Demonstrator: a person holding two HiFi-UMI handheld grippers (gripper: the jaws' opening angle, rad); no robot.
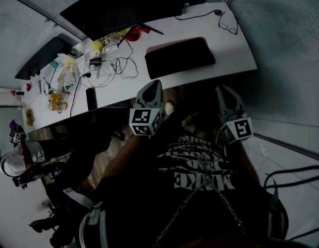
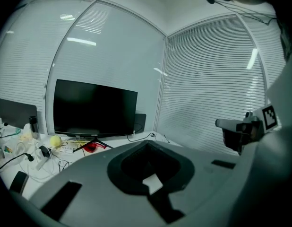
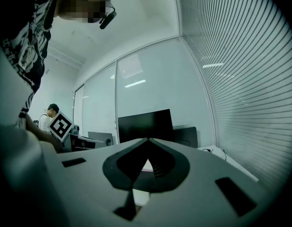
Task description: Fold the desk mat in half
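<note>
The dark desk mat (image 1: 180, 57) lies on the white desk (image 1: 221, 45), right of the middle, with a thin reddish strip along its far edge. My left gripper (image 1: 155, 83) hangs in front of the desk's near edge, just short of the mat's left end, jaws shut and empty. Off the desk's near right stands my right gripper (image 1: 222, 90), also shut on nothing. Neither touches the mat. In the left gripper view the left gripper (image 2: 147, 144) has its jaws pressed together; the right gripper (image 3: 148, 140) shows the same in its own view.
A black monitor (image 1: 123, 4) stands at the desk's back. Cables (image 1: 121, 66), a phone (image 1: 91, 98), a red object (image 1: 134, 33) and small clutter (image 1: 64, 76) cover the left half. A cable and glasses (image 1: 227, 24) lie at the far right corner. Another person (image 1: 15, 161) sits at the left.
</note>
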